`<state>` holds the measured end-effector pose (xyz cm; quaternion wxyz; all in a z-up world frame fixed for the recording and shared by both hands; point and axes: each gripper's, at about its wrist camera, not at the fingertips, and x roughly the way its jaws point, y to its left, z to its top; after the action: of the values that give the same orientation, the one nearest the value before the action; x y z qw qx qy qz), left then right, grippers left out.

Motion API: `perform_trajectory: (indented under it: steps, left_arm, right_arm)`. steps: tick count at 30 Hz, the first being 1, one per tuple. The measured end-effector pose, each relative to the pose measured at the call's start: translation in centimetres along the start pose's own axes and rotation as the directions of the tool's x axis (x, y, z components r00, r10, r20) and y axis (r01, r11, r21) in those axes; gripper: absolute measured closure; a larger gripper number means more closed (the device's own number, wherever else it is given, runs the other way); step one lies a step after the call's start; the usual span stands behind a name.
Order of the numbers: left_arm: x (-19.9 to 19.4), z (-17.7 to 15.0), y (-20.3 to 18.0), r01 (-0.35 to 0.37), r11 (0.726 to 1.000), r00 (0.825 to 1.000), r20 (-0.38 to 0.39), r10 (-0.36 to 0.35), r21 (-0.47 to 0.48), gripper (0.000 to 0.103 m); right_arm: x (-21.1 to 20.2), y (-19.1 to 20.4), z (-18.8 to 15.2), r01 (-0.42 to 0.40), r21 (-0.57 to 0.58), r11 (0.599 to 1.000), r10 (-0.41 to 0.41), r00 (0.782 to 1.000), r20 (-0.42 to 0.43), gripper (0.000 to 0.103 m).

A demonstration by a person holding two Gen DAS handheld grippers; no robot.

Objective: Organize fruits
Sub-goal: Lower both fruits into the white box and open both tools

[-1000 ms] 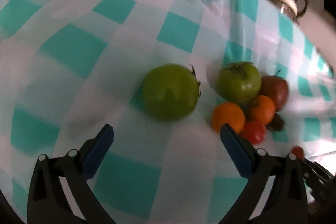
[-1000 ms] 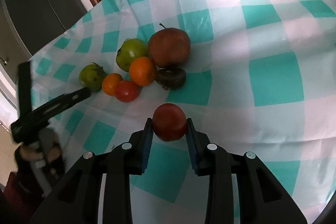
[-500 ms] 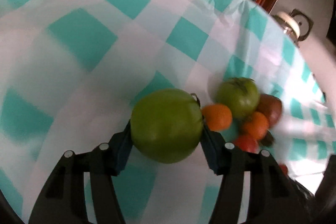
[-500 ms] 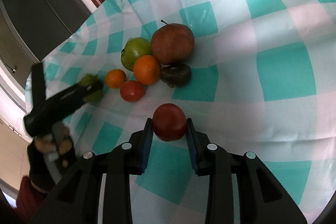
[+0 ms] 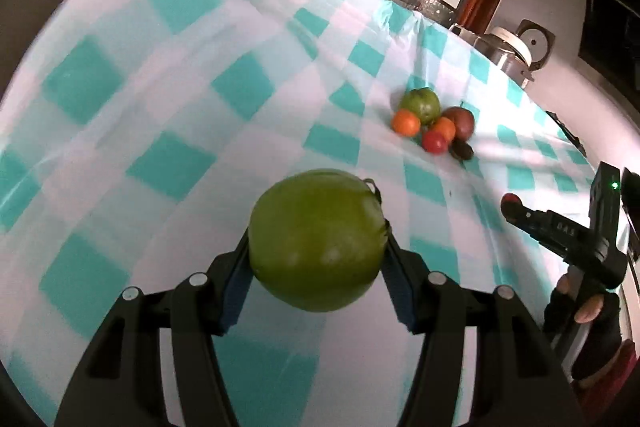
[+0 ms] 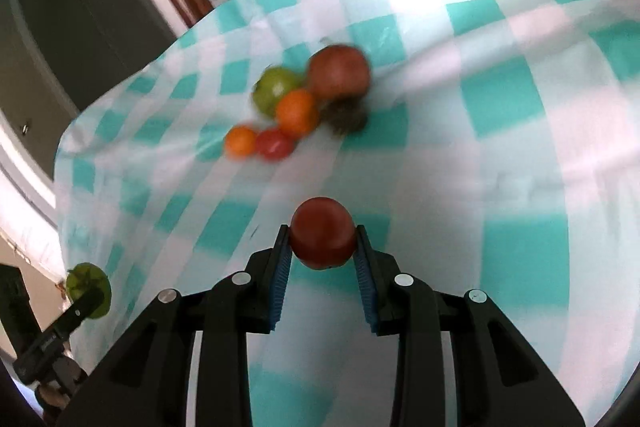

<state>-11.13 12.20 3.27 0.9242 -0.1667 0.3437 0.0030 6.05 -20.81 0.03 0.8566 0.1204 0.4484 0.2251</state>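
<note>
Gripper (image 6: 323, 259) pads behind red fruit (image 6: 322, 239)

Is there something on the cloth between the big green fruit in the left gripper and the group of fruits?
Nothing visible: between the big green fruit and the group of fruits lies only bare checked cloth.

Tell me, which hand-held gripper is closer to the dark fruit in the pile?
Probably the right hand-held gripper, holding a red tomato just before the dark fruit. The left hand-held gripper, gripping a green tomato, looks farther back.
</note>
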Motion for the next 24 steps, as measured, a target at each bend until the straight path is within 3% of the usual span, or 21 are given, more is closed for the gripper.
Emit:
perform_trajectory:
  steps: [6,11,15,18,23,24]
  left_arm:
    - [-6.8,-4.0,3.8,0.016,1.000,0.999,0.033,-0.016,0.008,0.044]
    - [-12.5,-7.8,8.3,0.008,1.000,0.998,0.065,-0.007,-0.014,0.044]
    - [-17.2,-11.0,13.2,-0.038,0.995,0.995,0.093,0.046,-0.088,0.044]
    - [-19.8,-13.4,17.0,-0.130,0.983,0.987,0.080,0.141,-0.129,0.044]
    - [-19.3,-16.2,22.8,-0.263,0.955,0.965,-0.039,0.260,-0.133,0.044]
    - [-18.8,-16.5,23.5,-0.280,0.952,0.960,-0.058,0.275,-0.123,0.044]
  right_arm:
    - [-5.2,8.1,-7.3,-0.083,-0.107,0.991,0.083,0.997,-0.010,0.071]
    - [-7.0,16.0,-12.0,-0.178,-0.269,0.947,0.164,0.984,-0.073,0.071]
    - [-7.5,24.0,-16.5,-0.315,-0.441,0.840,0.260,0.948,-0.182,0.071]
    - [-6.8,29.1,-20.3,-0.406,-0.546,0.732,0.282,0.911,-0.299,0.071]
    - [-3.6,36.0,-27.9,-0.484,-0.709,0.513,0.158,0.865,-0.476,0.071]
    - [-2.9,36.6,-28.9,-0.492,-0.723,0.486,0.132,0.858,-0.495,0.071]
